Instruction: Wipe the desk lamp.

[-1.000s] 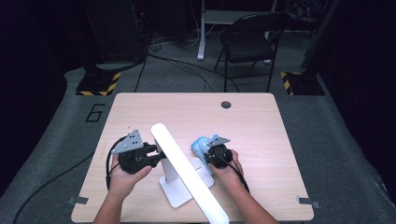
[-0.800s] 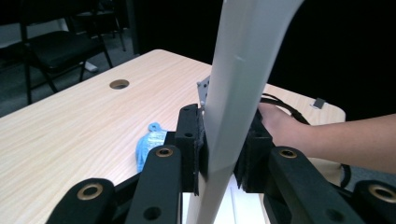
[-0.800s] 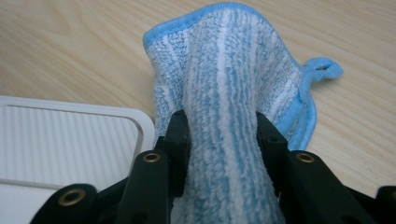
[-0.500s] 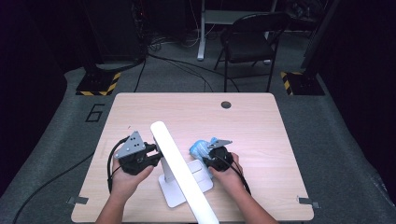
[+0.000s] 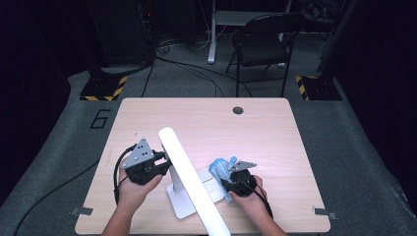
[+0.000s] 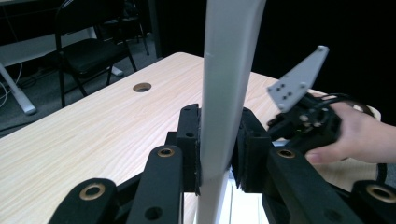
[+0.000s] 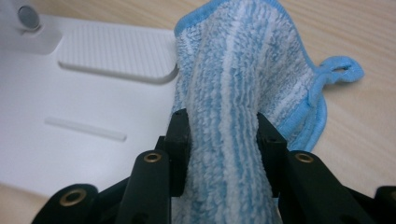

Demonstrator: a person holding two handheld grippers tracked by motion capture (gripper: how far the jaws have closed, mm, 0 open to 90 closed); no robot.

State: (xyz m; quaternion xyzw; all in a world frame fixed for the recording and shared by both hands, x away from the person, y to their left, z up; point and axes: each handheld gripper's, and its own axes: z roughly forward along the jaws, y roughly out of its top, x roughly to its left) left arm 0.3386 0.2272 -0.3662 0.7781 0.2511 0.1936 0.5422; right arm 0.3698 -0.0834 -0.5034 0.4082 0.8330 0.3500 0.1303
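The right tool (image 5: 230,176) is nearest, held in the person's right hand (image 5: 251,196) at the front of the worktop (image 5: 275,147). Its jaws are clamped on a blue-and-white striped microfibre cloth (image 7: 233,116). The cloth is bunched into a thick fold between the pads, has a blue stitched hem, and carries a small blue hanging loop (image 7: 343,70) that lies on the wood. The lower part of the cloth rests against the edge of the white lamp base (image 7: 70,135).

The lamp base is a flat white plate with a ribbed rectangular pad (image 7: 116,58) and a thin raised line on its surface. In the high view the base (image 5: 183,206) sits on the worktop between the two hands.

The left tool (image 5: 162,164), in the person's left hand (image 5: 133,189), is clamped on the white lamp arm (image 6: 229,84). The pads press both flat faces of the arm. The arm (image 5: 189,179) is a long, smooth, white bar with a rounded end, tilted over the base and running from the worktop's middle toward the front edge.

Farther back, the worktop has a round cable hole (image 5: 238,110). Beyond it a black folding chair (image 5: 263,44) stands on the grey floor (image 5: 354,147), where a number 6 (image 5: 101,118) is marked.
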